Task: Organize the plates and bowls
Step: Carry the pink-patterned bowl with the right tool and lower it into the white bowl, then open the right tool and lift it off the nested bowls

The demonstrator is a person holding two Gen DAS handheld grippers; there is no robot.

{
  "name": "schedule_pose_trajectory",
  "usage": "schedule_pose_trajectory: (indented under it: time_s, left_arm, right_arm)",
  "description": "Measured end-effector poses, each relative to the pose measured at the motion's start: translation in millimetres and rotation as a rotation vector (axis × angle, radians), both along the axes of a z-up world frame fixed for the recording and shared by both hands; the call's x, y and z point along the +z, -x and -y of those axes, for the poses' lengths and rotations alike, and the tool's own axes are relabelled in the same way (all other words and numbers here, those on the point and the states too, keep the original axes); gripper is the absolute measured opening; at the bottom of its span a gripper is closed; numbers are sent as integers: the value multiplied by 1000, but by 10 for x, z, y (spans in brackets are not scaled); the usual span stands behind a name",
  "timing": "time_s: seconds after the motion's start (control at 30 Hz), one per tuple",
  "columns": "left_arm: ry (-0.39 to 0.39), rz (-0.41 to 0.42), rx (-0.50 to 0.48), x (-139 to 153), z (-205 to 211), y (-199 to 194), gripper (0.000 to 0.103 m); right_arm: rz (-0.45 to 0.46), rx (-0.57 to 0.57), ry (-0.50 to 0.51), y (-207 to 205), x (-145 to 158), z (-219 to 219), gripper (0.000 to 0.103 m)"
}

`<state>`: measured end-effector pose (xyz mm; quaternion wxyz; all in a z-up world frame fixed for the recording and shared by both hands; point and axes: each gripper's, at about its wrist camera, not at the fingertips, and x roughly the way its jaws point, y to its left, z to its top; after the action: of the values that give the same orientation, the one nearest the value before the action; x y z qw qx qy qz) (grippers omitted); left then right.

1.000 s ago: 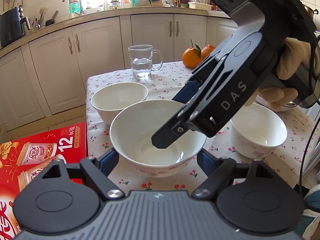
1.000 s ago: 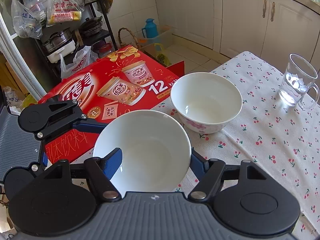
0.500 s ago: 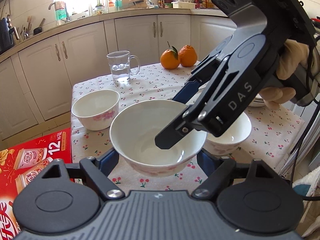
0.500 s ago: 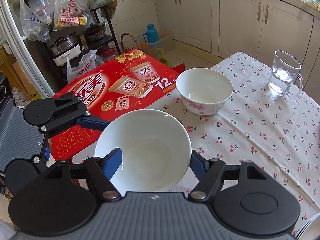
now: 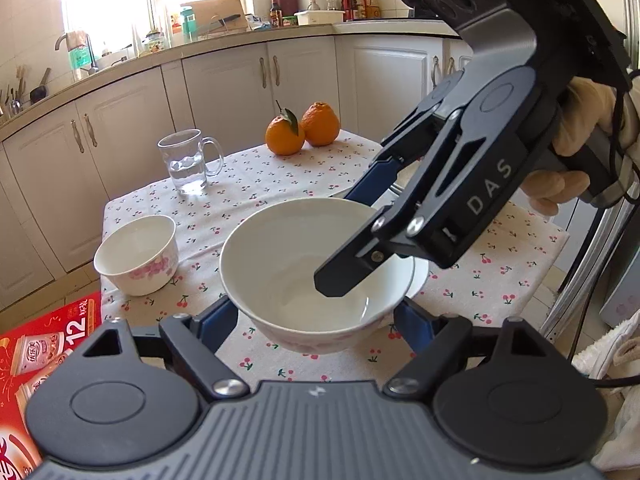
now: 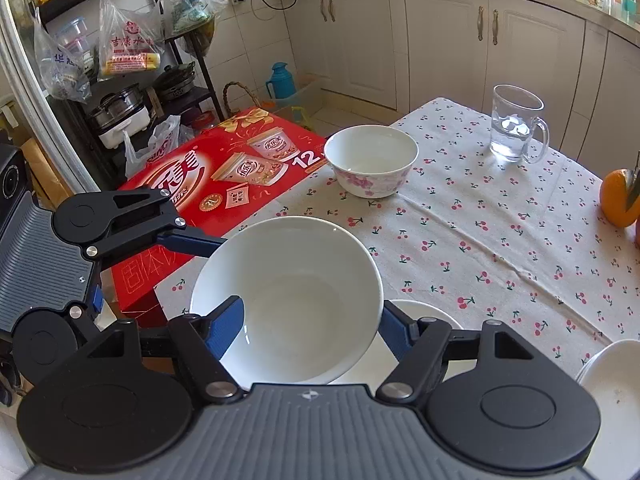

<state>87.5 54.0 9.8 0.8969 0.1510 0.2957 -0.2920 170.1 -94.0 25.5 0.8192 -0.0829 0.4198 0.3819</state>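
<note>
Close in, my left claw (image 5: 316, 320) is clamped across the outside of the big bowl (image 5: 316, 268), one pad on each flank, and the bowl hangs clear above the surface (image 5: 280, 184). My right claw (image 6: 310, 324) grips the same bowl by its rim, one finger inside the wall, one outside. Two claws on one slick ceramic bowl: if they pull apart or twist against each other, I reckon the rim could slip or the bowl could tip out. Directly underneath, in the right view, a second bowl (image 6: 424, 316) peeks out beside the held one; that looks like the nesting target, and coming down off-centre could knock rim on rim. At the lower right edge something white, maybe stacked plates (image 6: 612, 368), though I can't be sure. Further out, the small bowl (image 5: 138, 254) sits near the surface's edge above a red box (image 6: 224, 176); a careless swing could send it over. Beyond, a glass mug (image 5: 188, 162) with water, then two oranges (image 5: 302, 128).
</note>
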Motion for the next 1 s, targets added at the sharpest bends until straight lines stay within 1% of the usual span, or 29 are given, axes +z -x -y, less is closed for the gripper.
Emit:
schedule_pose_trajectory:
  time_s: [0.2,0.37,0.63,0.83,1.0]
  left_arm:
    - [9,4,-54,-1,199,-57,85]
    - [19,-19,-92,-84,387,-184,85]
    - [25,-73,-88,-213,482,-335,85]
    - [14,-105,-73,-260,463,-405,85]
    - [11,-113,-81,-274,460,-422,85]
  right_arm:
    - [27,-51,9,70,61,215,78]
    - [37,-103,22,92,58,422,79]
    - [20,-150,20,-19,-86,545,79]
    - [-2,-146,15,-110,-211,513,79]
    - [-16,-147,19,-147,-278,509,79]
